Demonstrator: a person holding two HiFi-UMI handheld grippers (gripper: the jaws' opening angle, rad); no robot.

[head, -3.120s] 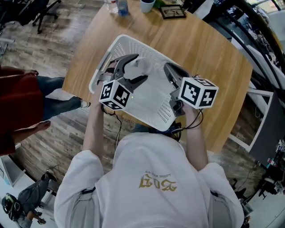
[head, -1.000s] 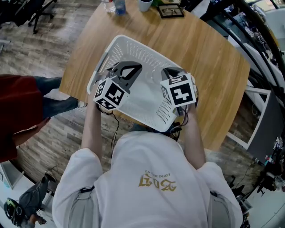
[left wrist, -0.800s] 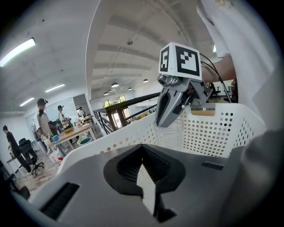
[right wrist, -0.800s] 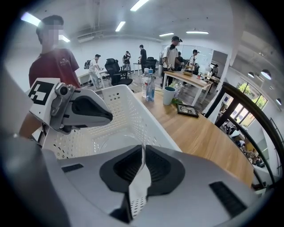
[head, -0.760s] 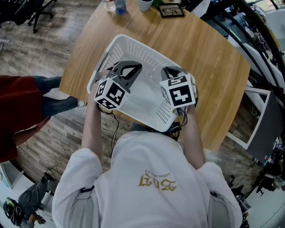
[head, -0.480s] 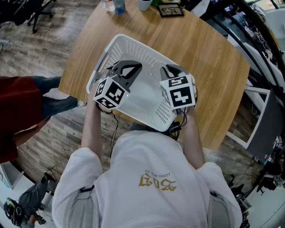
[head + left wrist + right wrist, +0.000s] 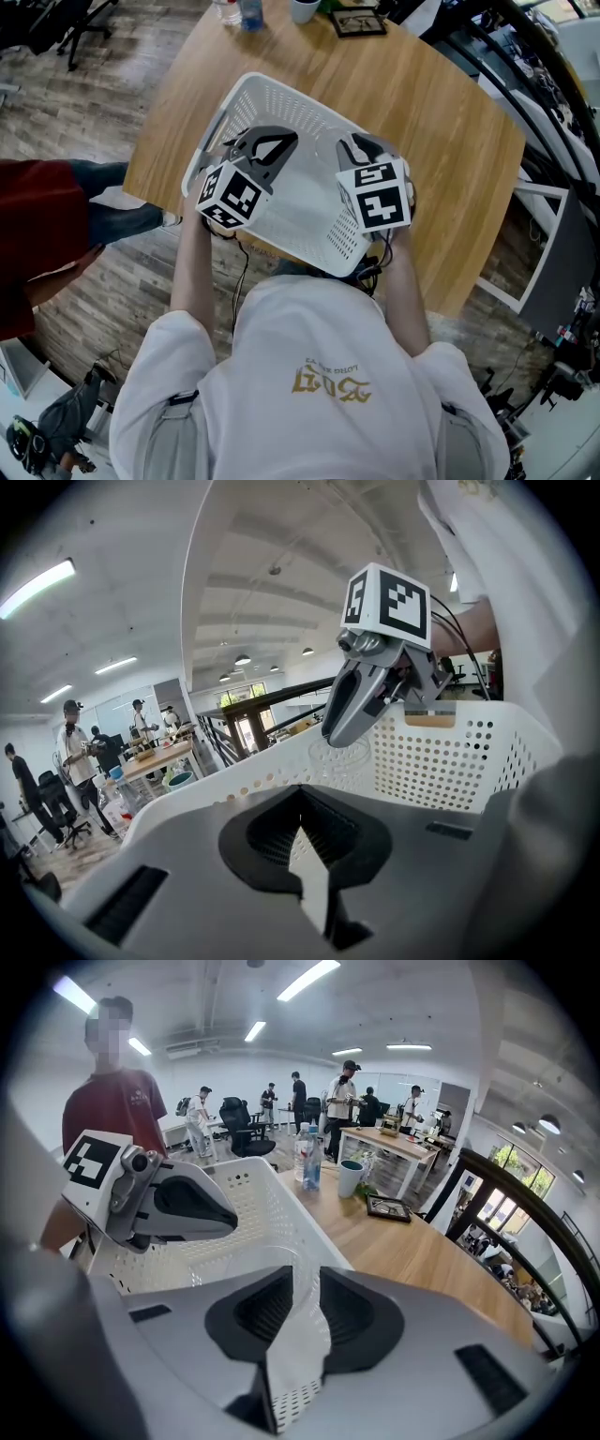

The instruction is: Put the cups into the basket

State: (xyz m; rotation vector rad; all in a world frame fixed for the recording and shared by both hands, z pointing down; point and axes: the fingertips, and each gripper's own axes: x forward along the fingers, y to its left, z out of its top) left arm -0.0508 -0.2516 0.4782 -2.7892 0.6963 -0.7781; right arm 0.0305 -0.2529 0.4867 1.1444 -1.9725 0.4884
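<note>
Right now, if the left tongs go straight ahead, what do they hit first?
Probably the clear cup in the basket, right below the right tongs; the basket's far wall sits behind it. Depth is unclear.

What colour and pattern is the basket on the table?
The basket is white, its walls perforated with small holes; the head view shows it best.

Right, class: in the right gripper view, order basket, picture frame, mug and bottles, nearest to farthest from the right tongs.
1. Basket, beneath the tongs.
2. Picture frame, on the table.
3. Mug, behind the frame.
4. Bottles, table's far edge.
</note>
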